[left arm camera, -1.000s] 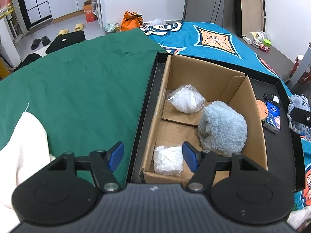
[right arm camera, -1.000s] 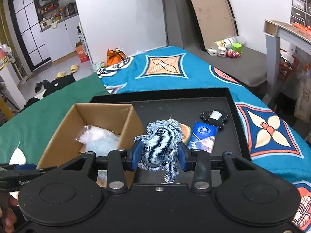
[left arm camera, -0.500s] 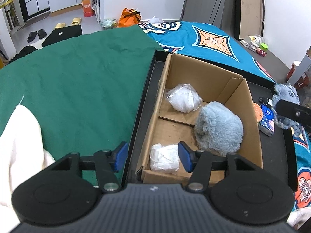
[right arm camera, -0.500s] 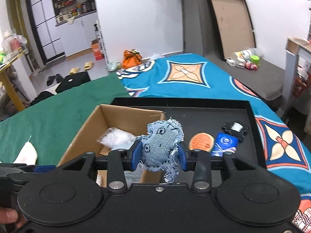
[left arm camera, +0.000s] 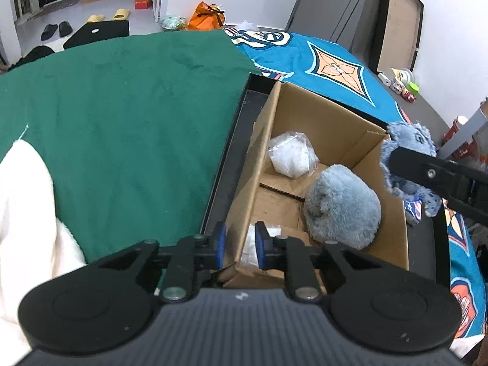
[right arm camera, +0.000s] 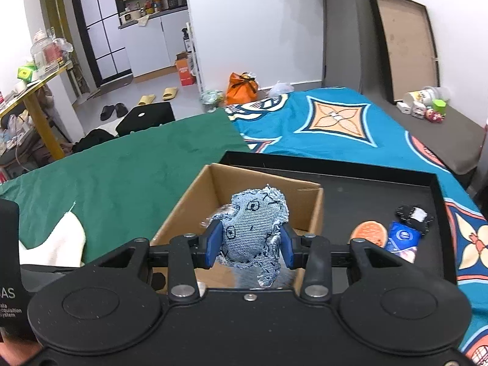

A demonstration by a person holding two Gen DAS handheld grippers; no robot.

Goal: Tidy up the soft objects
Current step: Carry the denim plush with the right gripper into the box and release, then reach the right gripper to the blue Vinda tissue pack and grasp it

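Now the left gripper (left arm camera: pixel 239 245) has narrowed its blue pads around the near-left wall of the cardboard box (left arm camera: pixel 244 195), where half a second ago they stood wide apart; whether the pads actually pinch the cardboard cannot be told, but the move reads as steadying the box. Over the same interval the right gripper (right arm camera: pixel 248 245), clenched on the denim plush toy (right arm camera: pixel 254 231), has carried it from above the tray's open floor to a point over the box's right rim. The toy hangs in the air, touching nothing but the pads. Inside the box lie a fluffy blue-grey plush (left arm camera: pixel 343 207) against the right wall and two white bagged bundles (left arm camera: pixel 291 158), one in the far compartment, one at the near edge. The box sits on the left side of the black tray (right arm camera: pixel 366 183). Likely next comes a release into the box.
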